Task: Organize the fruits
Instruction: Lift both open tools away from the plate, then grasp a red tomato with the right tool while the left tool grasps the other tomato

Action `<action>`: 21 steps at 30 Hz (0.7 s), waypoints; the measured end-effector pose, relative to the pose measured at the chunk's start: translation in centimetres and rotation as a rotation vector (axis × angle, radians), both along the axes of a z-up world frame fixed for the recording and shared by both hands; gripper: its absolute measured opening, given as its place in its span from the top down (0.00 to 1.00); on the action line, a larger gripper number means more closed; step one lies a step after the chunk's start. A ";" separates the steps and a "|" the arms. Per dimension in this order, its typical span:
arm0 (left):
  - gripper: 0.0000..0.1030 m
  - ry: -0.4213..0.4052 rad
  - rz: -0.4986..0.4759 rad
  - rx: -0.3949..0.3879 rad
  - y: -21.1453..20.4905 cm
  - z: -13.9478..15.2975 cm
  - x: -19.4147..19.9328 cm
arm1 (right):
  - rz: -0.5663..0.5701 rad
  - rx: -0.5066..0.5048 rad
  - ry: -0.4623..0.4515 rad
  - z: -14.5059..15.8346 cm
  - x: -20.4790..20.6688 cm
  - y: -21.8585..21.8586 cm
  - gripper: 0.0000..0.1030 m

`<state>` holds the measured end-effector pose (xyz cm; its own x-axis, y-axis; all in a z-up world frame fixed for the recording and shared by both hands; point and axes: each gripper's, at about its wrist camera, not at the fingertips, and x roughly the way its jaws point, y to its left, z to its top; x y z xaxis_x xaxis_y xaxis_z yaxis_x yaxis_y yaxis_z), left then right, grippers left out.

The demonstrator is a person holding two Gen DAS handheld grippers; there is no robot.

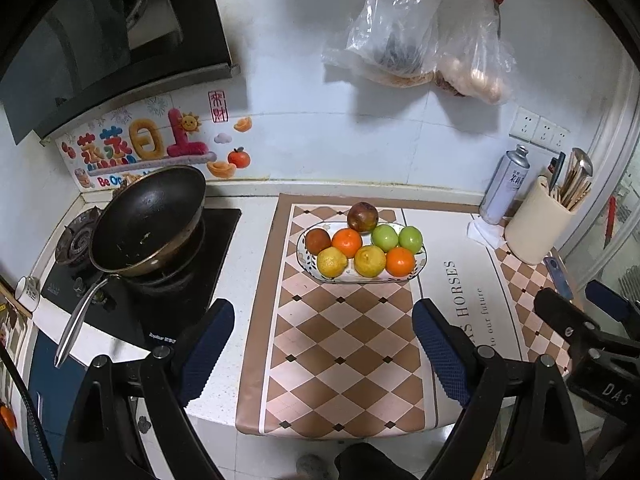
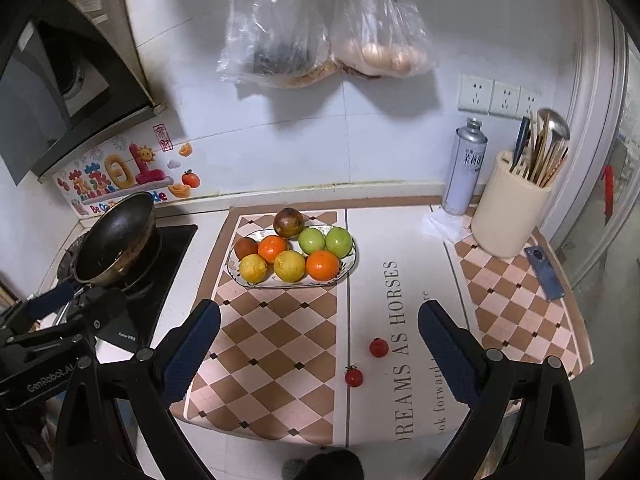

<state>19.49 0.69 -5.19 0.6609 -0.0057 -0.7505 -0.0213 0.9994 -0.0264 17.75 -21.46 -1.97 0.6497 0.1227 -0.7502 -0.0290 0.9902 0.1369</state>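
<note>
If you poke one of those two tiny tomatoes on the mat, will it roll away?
Probably. The nearer tomato looks round and smooth and lies loose on the flat mat, so a nudge would likely send it rolling. Its little green stem might make it wobble. It looks small and soft, so the right hand-held gripper should likely squeeze gently.

Both wrist fisheyes look down and forward over the counter from its near edge, well back; both share the oval patterned fruit plate (image 1: 420, 258) (image 2: 352, 258) and checkered brown-pink mat (image 1: 344, 344) (image 2: 276, 344), the right view sitting further right.
</note>
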 end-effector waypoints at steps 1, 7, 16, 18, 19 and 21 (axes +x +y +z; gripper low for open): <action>0.01 0.007 0.001 0.001 -0.1 -0.2 0.3 | -0.002 0.022 0.015 -0.3 0.5 -0.5 0.02; 0.00 0.053 -0.007 0.038 -2.7 -2.9 3.6 | -0.060 0.148 0.156 -6.1 4.8 -5.6 0.02; 0.00 0.402 -0.062 0.045 -8.2 -14.8 9.9 | -0.112 0.212 0.475 -22.4 10.9 -10.9 0.23; 0.00 0.488 -0.061 0.044 -9.1 -18.0 10.6 | -0.104 0.199 0.517 -25.4 11.8 -10.8 0.29; 0.00 0.519 -0.060 0.043 -9.4 -19.1 10.8 | -0.099 0.195 0.532 -26.5 12.2 -10.7 0.31; 0.00 0.574 -0.059 0.045 -10.1 -21.2 11.1 | -0.086 0.202 0.555 -28.4 12.8 -10.3 0.38</action>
